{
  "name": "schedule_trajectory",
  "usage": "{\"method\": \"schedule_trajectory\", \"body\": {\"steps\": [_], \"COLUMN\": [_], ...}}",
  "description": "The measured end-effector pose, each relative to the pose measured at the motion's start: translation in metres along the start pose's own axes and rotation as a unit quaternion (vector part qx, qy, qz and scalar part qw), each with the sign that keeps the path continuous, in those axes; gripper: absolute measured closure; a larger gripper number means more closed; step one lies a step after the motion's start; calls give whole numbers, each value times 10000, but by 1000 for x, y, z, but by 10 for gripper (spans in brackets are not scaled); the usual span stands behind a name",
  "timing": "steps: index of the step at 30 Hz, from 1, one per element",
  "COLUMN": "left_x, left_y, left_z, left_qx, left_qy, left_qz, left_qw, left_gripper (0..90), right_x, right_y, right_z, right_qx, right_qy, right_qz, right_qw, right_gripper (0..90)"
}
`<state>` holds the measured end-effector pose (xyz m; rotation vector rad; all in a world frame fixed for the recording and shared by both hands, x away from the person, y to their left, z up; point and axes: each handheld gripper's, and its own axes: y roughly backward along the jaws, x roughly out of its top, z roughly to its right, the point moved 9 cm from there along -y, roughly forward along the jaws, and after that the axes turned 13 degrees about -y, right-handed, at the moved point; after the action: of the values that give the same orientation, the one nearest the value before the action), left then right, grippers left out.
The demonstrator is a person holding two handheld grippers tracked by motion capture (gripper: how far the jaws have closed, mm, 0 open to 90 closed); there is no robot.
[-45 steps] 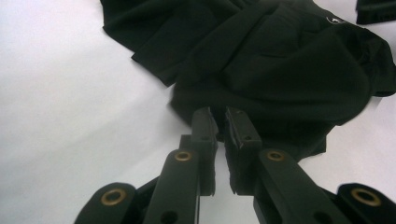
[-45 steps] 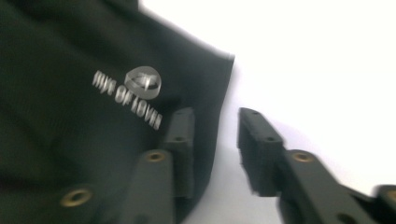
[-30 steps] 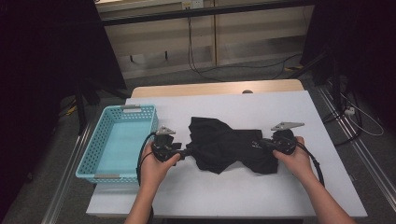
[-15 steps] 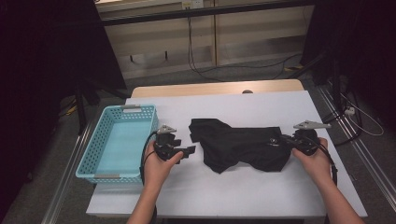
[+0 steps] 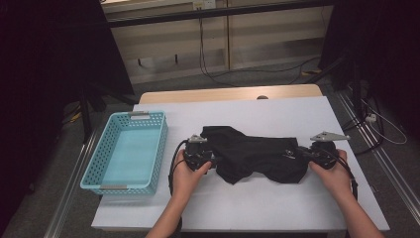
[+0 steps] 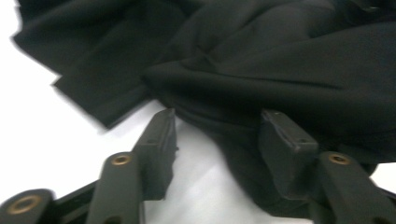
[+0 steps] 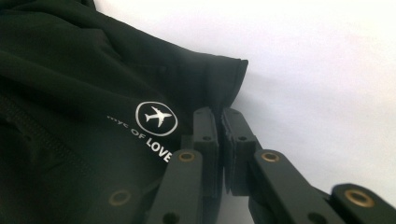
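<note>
A black garment point(image 5: 252, 153) lies crumpled and stretched sideways across the middle of the white table point(image 5: 277, 111). My left gripper point(image 5: 214, 162) is at its left edge. In the left gripper view the jaws point(image 6: 224, 135) stand apart with a fold of the black cloth point(image 6: 280, 60) reaching in between them; they have just been closing, and the pads do not press on it. My right gripper point(image 5: 303, 152) is shut on the garment's right hem. In the right gripper view point(image 7: 219, 135) its jaws meet beside a white aeroplane logo point(image 7: 156, 116) printed on the cloth point(image 7: 70, 93).
A light blue plastic basket point(image 5: 161, 144) stands on the table's left side, with nothing in it. Bare white tabletop lies in front of the garment and behind it. Cables run over the floor beyond the table's far edge.
The right gripper has pulled the garment's hem to the right, drawing the cloth out wider. The left gripper came away from the cloth, then moved right and down to its left edge.
</note>
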<state>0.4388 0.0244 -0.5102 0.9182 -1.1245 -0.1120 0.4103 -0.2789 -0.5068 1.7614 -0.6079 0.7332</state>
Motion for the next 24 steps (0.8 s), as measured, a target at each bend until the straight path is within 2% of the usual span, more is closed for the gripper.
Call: {"method": "schedule_trajectory", "body": {"steps": [3, 5, 8, 14, 15, 17, 18, 20, 22, 23, 24], "left_x": [-2, -4, -6, -7, -7, -7, -7, -7, -5, -5, -5], "left_y": [-4, -6, -4, 5, 9, 27, 27, 40, 60, 60, 68], "left_z": [6, 6, 9, 8, 7, -3, -3, -10, -18, -18, -22], "left_qx": [-107, -47, -195, -249, -249, -129, -129, -63, 74, 74, 177], "left_qy": [-14, -20, 110, 244, 257, 337, 337, 379, 425, 425, 447], "left_qz": [-126, -133, -237, -335, -341, -305, -305, -262, -181, -181, -132], "left_qw": [9999, 9999, 9995, 9988, 9988, 9989, 9989, 9989, 9989, 9989, 9988], "left_gripper": [606, 676, 805, 855, 860, 868, 869, 870, 872, 872, 872], "right_x": [0, 0, 1, 1, 1, 3, 3, 4, 5, 5, 5], "right_y": [1, 1, 2, 2, 2, 4, 4, 7, 9, 11, 12], "right_z": [0, 0, -1, -4, -6, -8, -8, -12, -17, -20, -23], "right_qx": [6, 10, 39, 114, 134, 203, 203, 281, 436, 502, 533], "right_qy": [7, 8, 3, -2, -18, -26, -26, -38, -113, -140, -119], "right_qz": [13, 22, 42, 52, 63, 105, 105, 149, 197, 195, 199], "right_qw": [10000, 10000, 10000, 9999, 9999, 9997, 9997, 9995, 9988, 9984, 9983], "right_gripper": [851, 851, 851, 851, 851, 851, 851, 852, 852, 852, 852]}}
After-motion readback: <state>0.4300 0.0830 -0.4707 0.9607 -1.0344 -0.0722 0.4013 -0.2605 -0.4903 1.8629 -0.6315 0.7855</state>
